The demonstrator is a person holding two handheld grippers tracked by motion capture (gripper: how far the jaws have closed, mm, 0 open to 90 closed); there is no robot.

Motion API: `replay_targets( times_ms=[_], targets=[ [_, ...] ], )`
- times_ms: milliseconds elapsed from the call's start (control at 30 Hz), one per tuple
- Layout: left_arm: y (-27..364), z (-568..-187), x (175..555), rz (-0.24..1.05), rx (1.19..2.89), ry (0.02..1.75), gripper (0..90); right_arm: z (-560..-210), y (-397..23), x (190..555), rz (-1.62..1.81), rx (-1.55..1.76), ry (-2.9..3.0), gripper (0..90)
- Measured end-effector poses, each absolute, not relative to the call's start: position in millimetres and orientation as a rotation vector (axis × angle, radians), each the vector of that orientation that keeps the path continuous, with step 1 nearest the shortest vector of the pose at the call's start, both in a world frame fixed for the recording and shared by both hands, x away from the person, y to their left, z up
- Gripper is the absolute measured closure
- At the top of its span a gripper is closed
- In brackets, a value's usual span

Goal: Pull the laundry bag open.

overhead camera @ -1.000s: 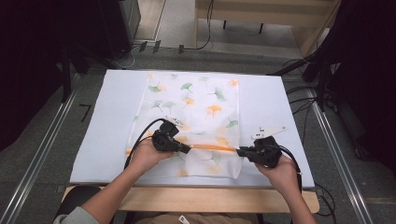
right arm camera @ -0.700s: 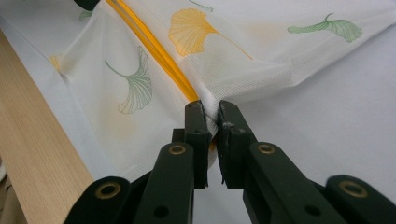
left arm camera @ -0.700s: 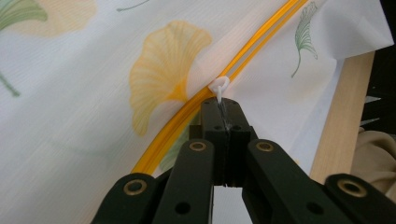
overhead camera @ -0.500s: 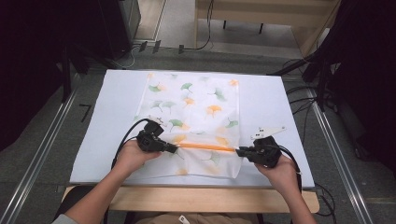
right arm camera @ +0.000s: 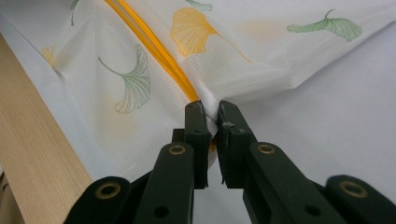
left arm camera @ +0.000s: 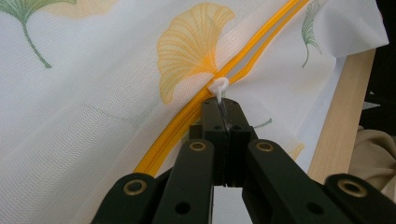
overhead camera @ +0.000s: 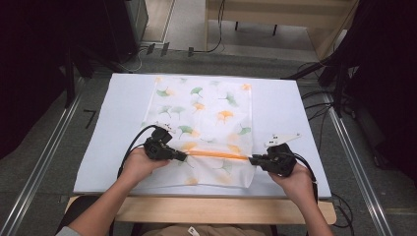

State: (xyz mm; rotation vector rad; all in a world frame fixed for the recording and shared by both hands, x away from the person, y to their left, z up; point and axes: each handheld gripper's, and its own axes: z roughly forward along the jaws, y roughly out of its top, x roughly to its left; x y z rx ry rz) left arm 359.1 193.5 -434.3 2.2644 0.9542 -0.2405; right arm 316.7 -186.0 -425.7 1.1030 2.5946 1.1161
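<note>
On the pale blue rectangular mat (overhead camera: 113, 123) covering the light wooden table (overhead camera: 221, 209), a white mesh fabric bag printed with green and orange ginkgo leaves (overhead camera: 206, 108) is lying flat, reaching from the mat's far edge almost to its near one. An orange zipper (overhead camera: 216, 155) is running across the bag close to its near end, stretched in a straight line between the two tools.

The left gripper (overhead camera: 183, 156) is resting at the zipper's left portion, with the person's left hand (overhead camera: 137, 166) wrapped around its body. Seen from the left gripper view, its black jaws are clenched together and are pinching the small white plastic zipper pull (left arm camera: 218, 88), which is sitting right at the point where the two orange zipper rows are parting. Beyond the pull the rows are lying slightly apart; on the near side of it they are lying joined as one strip.

The right gripper (overhead camera: 253, 160) is sitting at the bag's right edge, held by the right hand (overhead camera: 295, 182). From the right gripper view, its jaws are nipping a bunched fold of the white mesh at the very end of the zipper (right arm camera: 159, 51), the fabric being gathered into creases that are fanning away from the grip. Beside this fold, the bare mat (right arm camera: 336, 130) is showing.
</note>
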Motion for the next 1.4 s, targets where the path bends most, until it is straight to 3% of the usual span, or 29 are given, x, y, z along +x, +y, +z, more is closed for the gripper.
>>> replay_targets(
  times_ms=[567, 933, 1400],
  targets=[
    [201, -435, 360, -0.247, 2.273, 0.972, 90.0, -425, -187, 317, 1.116, 1.101, 2.595, 85.5],
    [243, -432, 353, -0.226, 2.244, 1.041, 90.0, -426, -186, 317, 1.112, 1.115, 2.595, 85.4],
    [242, -431, 353, -0.223, 2.243, 1.034, 90.0, -427, -186, 318, 1.107, 1.115, 2.587, 85.5]
  ],
)
